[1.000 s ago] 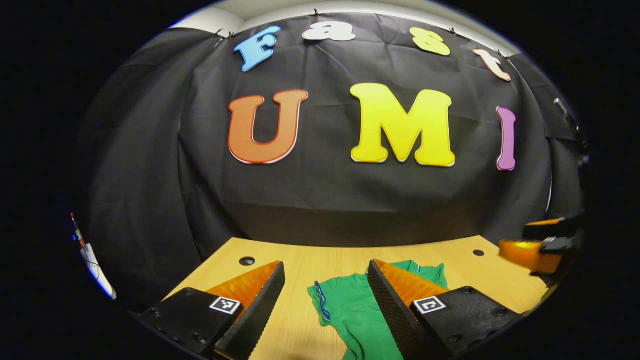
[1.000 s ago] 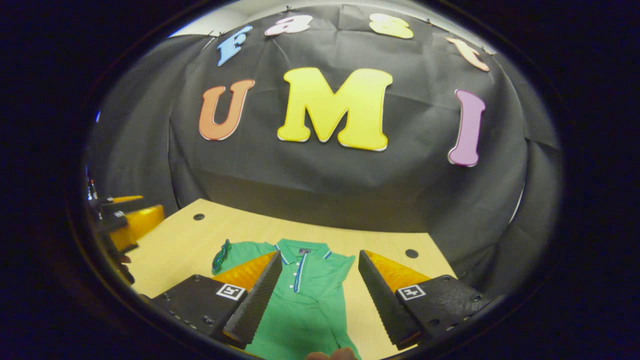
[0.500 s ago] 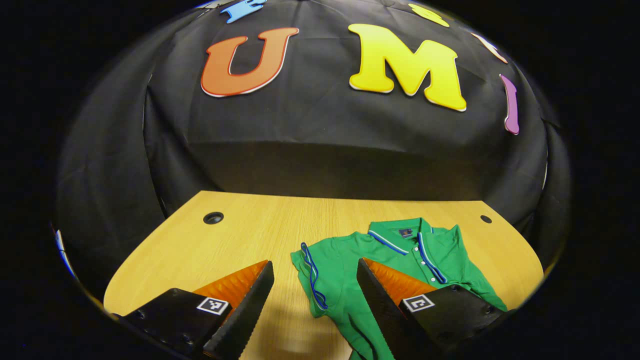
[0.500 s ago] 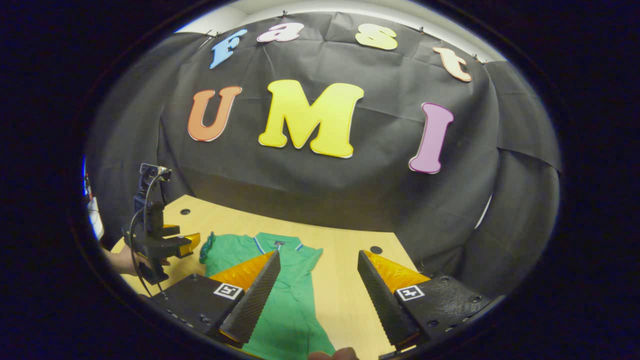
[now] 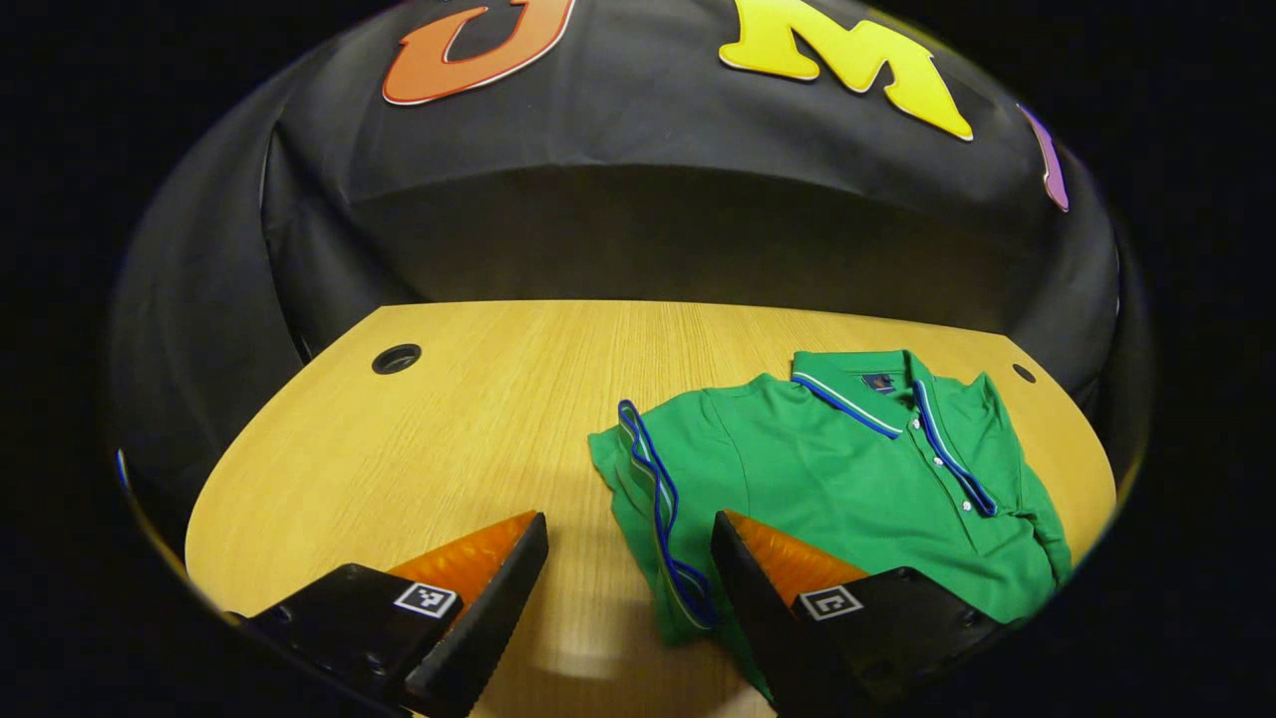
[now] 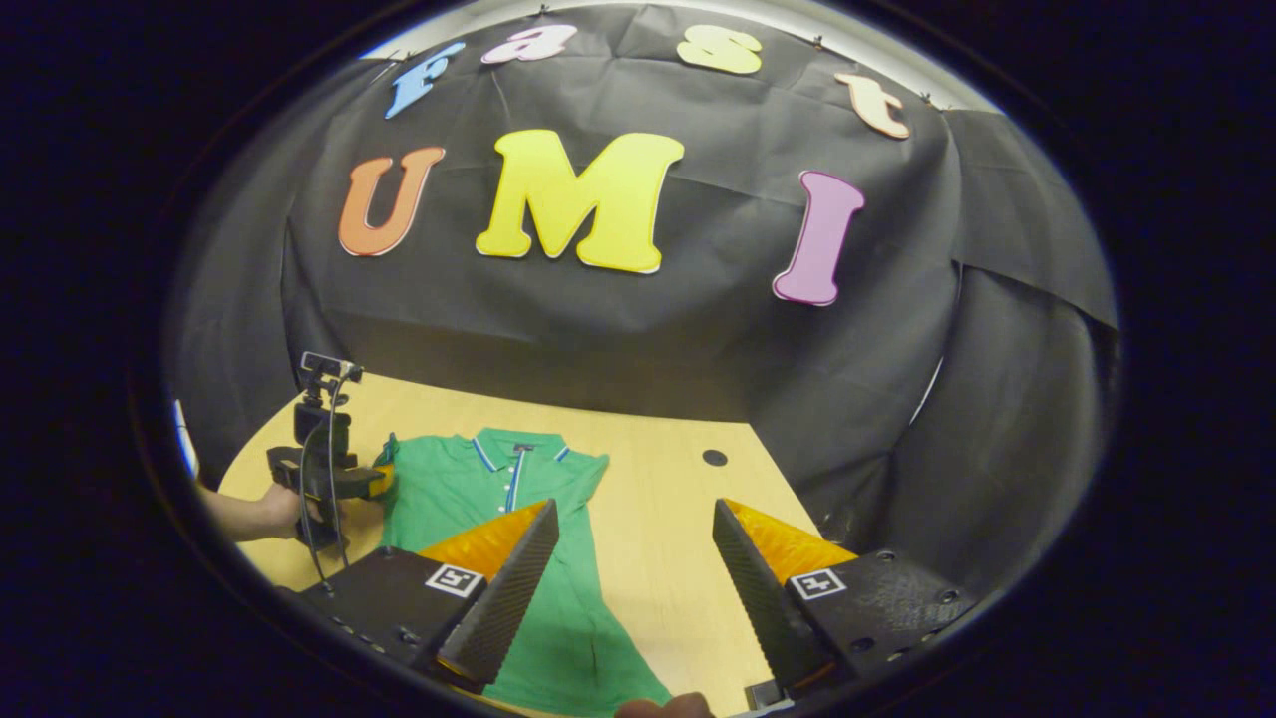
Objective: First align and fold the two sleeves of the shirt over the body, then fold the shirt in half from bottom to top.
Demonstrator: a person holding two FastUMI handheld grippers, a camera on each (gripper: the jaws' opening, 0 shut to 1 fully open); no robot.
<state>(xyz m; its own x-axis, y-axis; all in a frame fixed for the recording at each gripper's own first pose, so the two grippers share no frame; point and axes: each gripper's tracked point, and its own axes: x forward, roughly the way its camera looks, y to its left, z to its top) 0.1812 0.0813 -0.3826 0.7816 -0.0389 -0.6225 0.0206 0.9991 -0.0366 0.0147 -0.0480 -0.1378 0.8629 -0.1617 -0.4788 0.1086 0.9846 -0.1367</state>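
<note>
shirt on table | left tool prob. over its sleeve edge

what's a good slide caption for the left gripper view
Open left gripper poised over the blue-trimmed sleeve of a green polo shirt on a wooden table.

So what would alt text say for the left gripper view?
A green polo shirt lies on a wooden table, its blue-trimmed sleeve between the open fingers of the left gripper.
</note>
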